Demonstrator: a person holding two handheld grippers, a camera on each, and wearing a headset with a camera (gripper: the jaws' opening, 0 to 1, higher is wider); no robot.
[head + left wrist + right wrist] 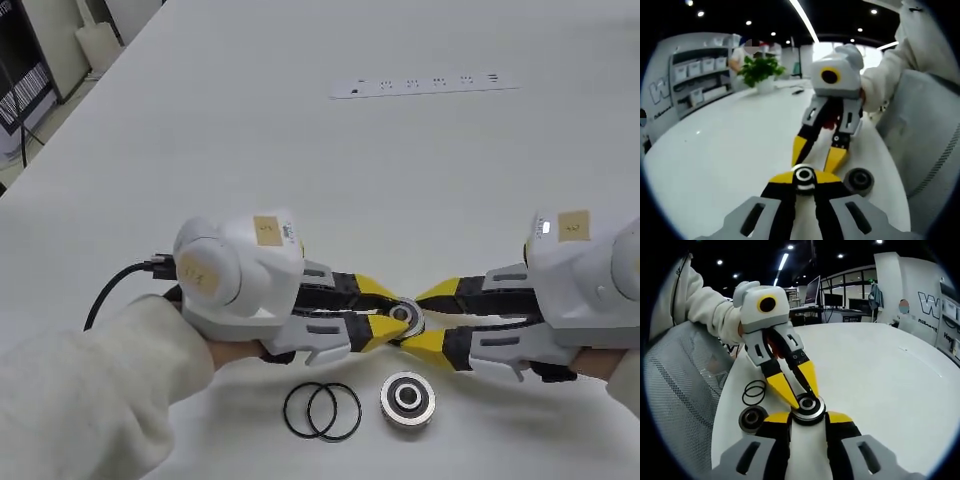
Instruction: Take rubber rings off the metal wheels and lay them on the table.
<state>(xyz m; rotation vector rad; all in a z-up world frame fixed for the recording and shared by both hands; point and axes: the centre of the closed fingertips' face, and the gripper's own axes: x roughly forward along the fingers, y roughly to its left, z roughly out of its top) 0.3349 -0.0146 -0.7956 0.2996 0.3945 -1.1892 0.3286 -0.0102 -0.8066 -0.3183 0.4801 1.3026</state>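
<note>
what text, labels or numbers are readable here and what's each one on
"W": big letter on the wall, right gripper view; smaller line below too blurred.
"W": cut-off letter on the wall beside the shelves, left gripper view.
Too small to read: tan sticker on left claw; second tan sticker on right claw; symbols on power strip.
Nothing legible on the held metal wheel.

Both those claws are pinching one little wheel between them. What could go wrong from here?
The wheel is held only at the tips of the left gripper and right gripper, so it might slip and drop. It could land on the second wheel or the two rings lying nearby and scatter them.
</note>
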